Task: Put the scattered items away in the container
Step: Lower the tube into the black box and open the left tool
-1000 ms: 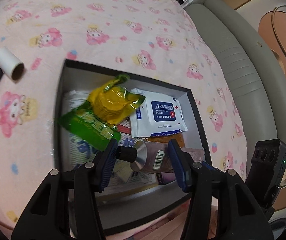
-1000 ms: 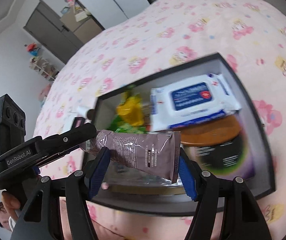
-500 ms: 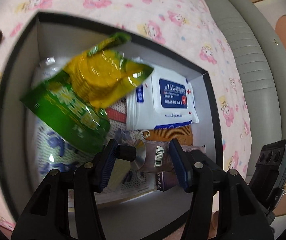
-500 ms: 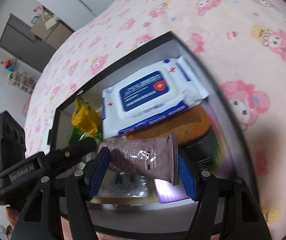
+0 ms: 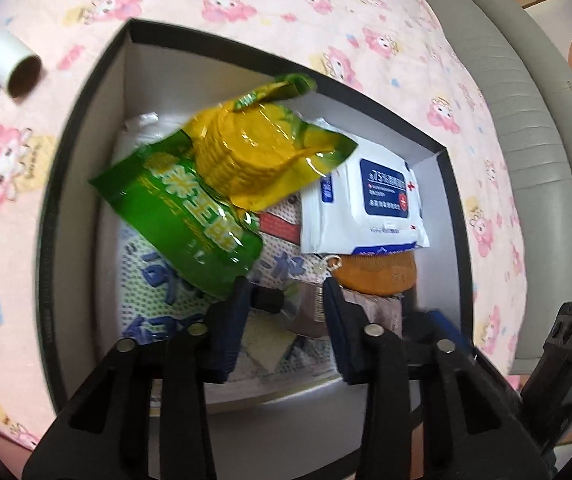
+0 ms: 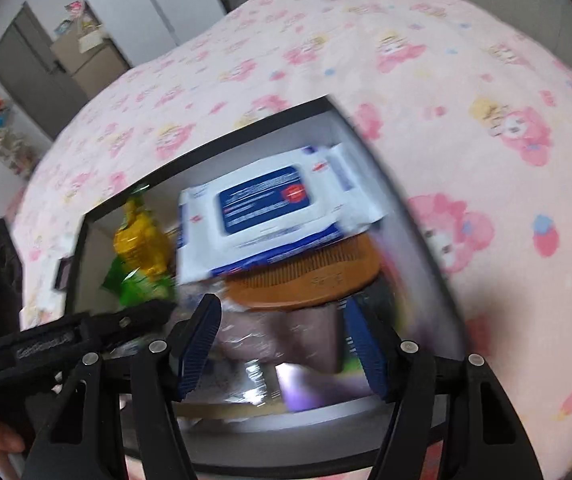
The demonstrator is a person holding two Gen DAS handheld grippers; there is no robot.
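- Both hand-held grippers have dropped lower into the black box (image 5: pixel 51 216) than a second ago, and the brown tube (image 6: pixel 281 336) has gone down with them, so it now sits below the rim among the things already packed.
- The left hand-held gripper (image 5: pixel 286 300) has its jaws set apart around the tube's black cap (image 5: pixel 267 300); whether the pads press on it cannot be told.
- The right hand-held gripper (image 6: pixel 281 344) holds the tube's flat crimped end between its blue pads (image 6: pixel 199 344), though motion blur softens the contact.
- Inside the box, a green and yellow corn packet (image 5: pixel 221 196) lies tilted over a printed white bag (image 5: pixel 153 292).
- A wet wipes pack (image 5: pixel 366 204) rests at the far right, partly over a wooden comb (image 5: pixel 378 272).
- On the pink bed cover (image 5: pixel 326 20), a white cardboard roll (image 5: pixel 13 66) lies well apart from the box.
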